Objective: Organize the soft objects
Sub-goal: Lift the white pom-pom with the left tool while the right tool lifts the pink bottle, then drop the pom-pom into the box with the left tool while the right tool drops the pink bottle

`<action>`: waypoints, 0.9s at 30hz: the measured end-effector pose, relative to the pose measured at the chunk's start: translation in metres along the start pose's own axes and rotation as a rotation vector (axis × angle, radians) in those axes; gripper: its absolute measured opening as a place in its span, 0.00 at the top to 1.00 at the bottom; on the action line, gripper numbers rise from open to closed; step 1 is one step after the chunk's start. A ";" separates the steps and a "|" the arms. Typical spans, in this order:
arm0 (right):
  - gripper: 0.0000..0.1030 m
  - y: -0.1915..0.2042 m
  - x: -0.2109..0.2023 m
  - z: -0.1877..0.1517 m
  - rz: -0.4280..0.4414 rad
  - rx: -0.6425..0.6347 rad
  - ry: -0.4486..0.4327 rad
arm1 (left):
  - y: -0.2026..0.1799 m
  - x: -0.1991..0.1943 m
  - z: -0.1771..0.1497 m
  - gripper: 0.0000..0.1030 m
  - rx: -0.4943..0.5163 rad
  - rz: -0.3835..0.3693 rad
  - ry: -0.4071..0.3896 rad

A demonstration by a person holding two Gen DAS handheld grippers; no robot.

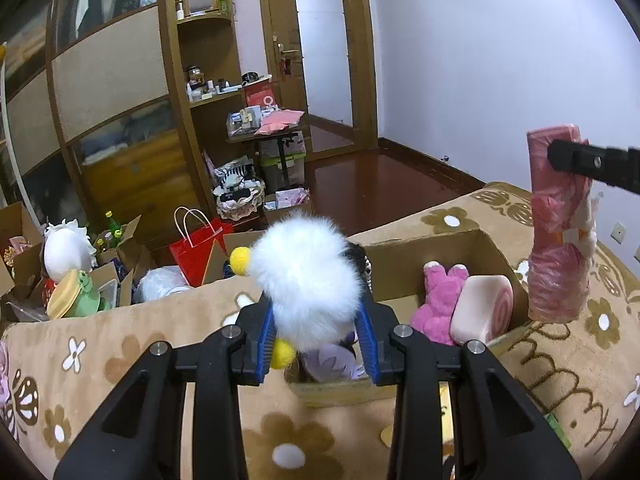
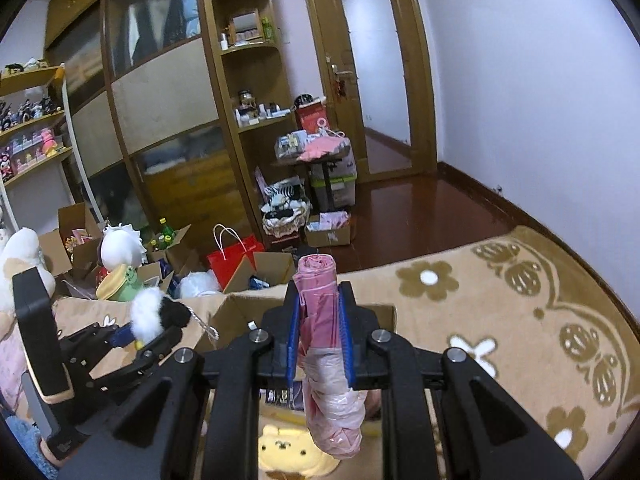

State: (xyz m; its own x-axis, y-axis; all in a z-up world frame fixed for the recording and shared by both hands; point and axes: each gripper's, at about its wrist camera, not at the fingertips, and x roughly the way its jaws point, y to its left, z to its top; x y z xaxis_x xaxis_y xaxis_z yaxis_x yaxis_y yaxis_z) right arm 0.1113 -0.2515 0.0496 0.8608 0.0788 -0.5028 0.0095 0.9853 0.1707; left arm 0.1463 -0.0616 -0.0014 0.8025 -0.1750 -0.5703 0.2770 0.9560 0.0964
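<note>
Beige carpet-like bedding (image 1: 120,344) with brown flowers covers the surface on which an open cardboard box (image 1: 460,240) sits. Over the near left part of that box, the left gripper (image 1: 320,332) is clamped on a white fluffy toy (image 1: 304,280); its blue-padded fingers (image 1: 267,336) press into the fur from both sides. A yellow ball pokes out at the toy's upper left and another below the left pad. From the right wrist view the same toy (image 2: 146,314) shows a black part and a twisted cord hanging toward the box.

Inside the box lie a pink plush rabbit (image 1: 440,300) and, touching it on the right, a pink swirl-roll cushion (image 1: 484,308). A pale purple plush (image 1: 332,362) lies just under the held toy.

To the right of the box, the right gripper (image 2: 320,328) is closed around a pink roll wrapped in thin plastic (image 2: 320,320), held upright, its lower end hanging free below the fingers. In the left wrist view this roll (image 1: 560,232) stands above the bedding beside the box's right wall. A yellow plush face (image 2: 288,448) lies on the bedding beneath the right gripper.

Beyond the bed edge sit a red paper bag (image 1: 200,252), a frog plush (image 1: 80,292), more open cartons, a wooden wardrobe (image 1: 112,80) and a door (image 1: 324,52).
</note>
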 end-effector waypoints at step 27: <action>0.80 0.000 0.061 -0.024 0.095 0.038 0.016 | -0.007 0.047 -0.021 0.64 0.014 -0.056 0.106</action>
State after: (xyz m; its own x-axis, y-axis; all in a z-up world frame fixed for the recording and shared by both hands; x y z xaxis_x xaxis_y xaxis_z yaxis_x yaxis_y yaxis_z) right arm 0.1512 -0.2430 -0.0018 0.8507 0.1747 -0.4958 -0.0526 0.9667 0.2503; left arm 0.1715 -0.0714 -0.0458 0.7255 -0.2017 -0.6580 0.3276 0.9420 0.0725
